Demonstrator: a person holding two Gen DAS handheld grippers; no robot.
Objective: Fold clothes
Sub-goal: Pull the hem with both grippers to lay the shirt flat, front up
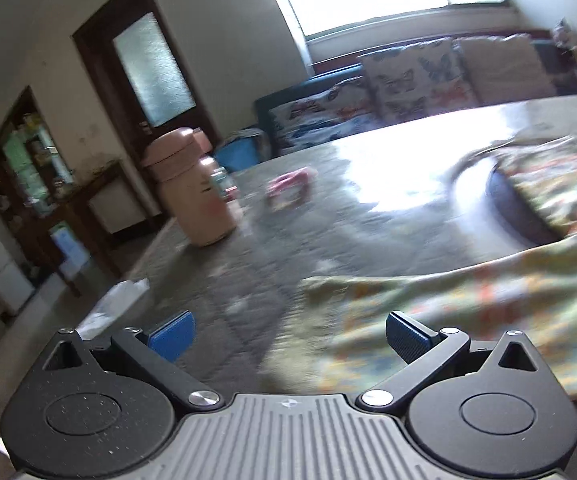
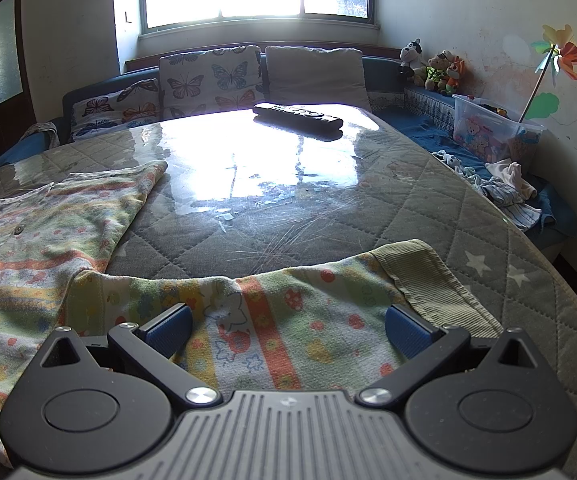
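A child's striped garment (image 2: 32, 240) with flower and animal prints lies spread on the quilted grey table (image 2: 328, 200). Its sleeve (image 2: 288, 308) with a ribbed green cuff (image 2: 428, 276) lies right under my right gripper (image 2: 288, 330), which is open with blue pads either side of the sleeve, holding nothing. In the blurred left wrist view the same garment (image 1: 468, 304) lies at the right. My left gripper (image 1: 288, 334) is open and empty, above the garment's left edge and the table (image 1: 248, 264).
A black remote (image 2: 298, 116) lies at the table's far side. A pink object (image 1: 288, 188) and a pink bottle-like container (image 1: 192, 188) stand at the table's left. A sofa with butterfly cushions (image 2: 208, 80) is behind; loose clothes (image 2: 504, 188) and a toy bin (image 2: 492, 128) at right.
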